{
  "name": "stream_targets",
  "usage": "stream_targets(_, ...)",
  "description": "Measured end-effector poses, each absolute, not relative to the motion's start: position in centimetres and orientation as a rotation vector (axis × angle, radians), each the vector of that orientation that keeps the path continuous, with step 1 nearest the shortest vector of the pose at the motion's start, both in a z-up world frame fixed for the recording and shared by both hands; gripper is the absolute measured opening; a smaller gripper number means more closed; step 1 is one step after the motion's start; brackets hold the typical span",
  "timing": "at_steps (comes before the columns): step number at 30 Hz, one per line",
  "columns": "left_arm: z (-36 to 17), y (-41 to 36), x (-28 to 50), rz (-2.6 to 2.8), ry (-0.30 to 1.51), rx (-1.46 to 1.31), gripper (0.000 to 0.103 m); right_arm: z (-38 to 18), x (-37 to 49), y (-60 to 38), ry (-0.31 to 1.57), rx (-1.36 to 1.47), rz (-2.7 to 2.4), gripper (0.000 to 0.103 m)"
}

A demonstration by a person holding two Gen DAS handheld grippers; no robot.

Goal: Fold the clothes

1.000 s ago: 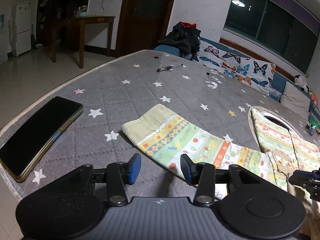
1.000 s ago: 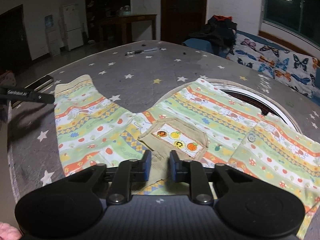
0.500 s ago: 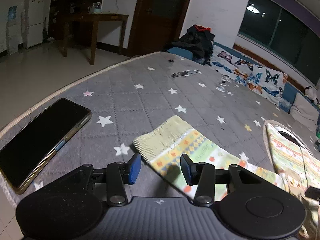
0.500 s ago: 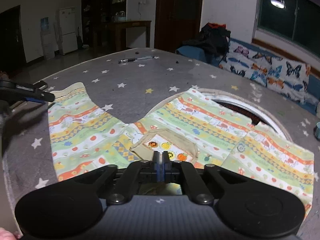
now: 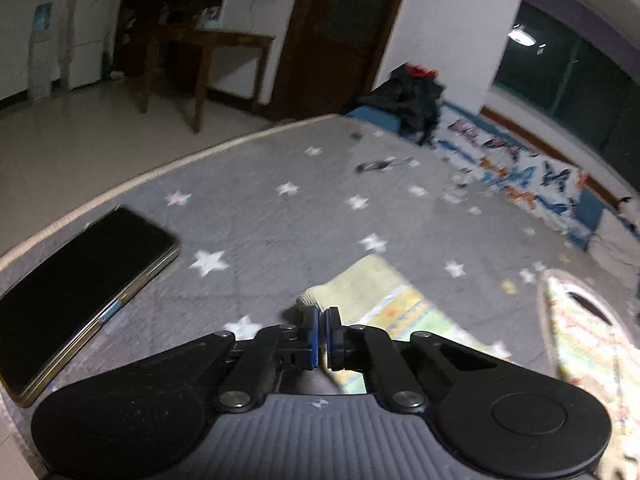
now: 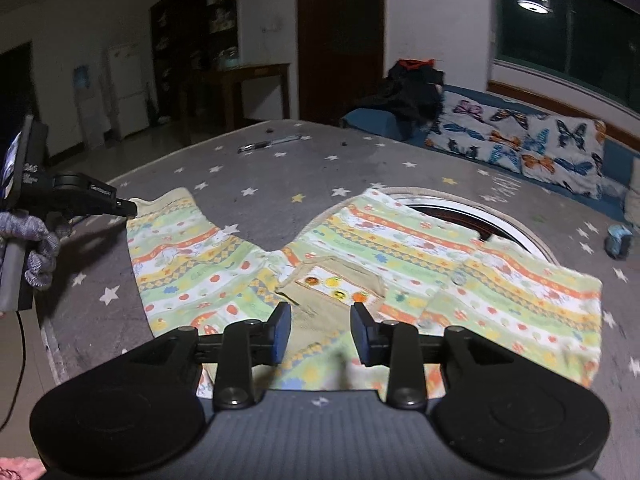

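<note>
A child's striped, patterned shirt (image 6: 384, 256) lies spread on the grey star-print bed (image 6: 280, 176). Its beige pocket (image 6: 340, 280) faces up. My left gripper (image 5: 320, 326) is shut on the cuff of the left sleeve (image 5: 352, 284). It also shows in the right wrist view (image 6: 130, 208), pinching the sleeve end (image 6: 160, 204). My right gripper (image 6: 320, 328) is open and empty, just above the shirt's near hem below the pocket.
A black phone (image 5: 76, 284) lies near the bed's left edge. A pen (image 5: 380, 165) lies far back on the bed. A butterfly-print pillow (image 6: 520, 144) and dark clothes (image 6: 412, 88) are at the back. A small blue object (image 6: 618, 240) lies at right.
My left gripper has moved to the sleeve cuff and shut on it. My right gripper shut at the hem half a second ago and has opened again.
</note>
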State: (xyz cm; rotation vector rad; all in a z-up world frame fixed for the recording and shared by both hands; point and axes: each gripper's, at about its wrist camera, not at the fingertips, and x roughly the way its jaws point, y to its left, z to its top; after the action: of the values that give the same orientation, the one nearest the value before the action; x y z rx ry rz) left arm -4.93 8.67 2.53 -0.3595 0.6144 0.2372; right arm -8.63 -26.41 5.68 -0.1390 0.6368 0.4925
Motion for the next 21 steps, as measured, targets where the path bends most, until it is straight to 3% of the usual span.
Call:
stream_targets(12,10.2,-2.2,-6.9,-0.222,0.485,-0.338,0.003,5.8,-10.8,-33.7,0.626,0.027,0.319,0.033)
stream_targets(21,12.0,-13.1,-8.7,-0.606,0.477,-0.248,0.003,5.5,-12.5,-38.5,0.607,0.140,0.212,0.033)
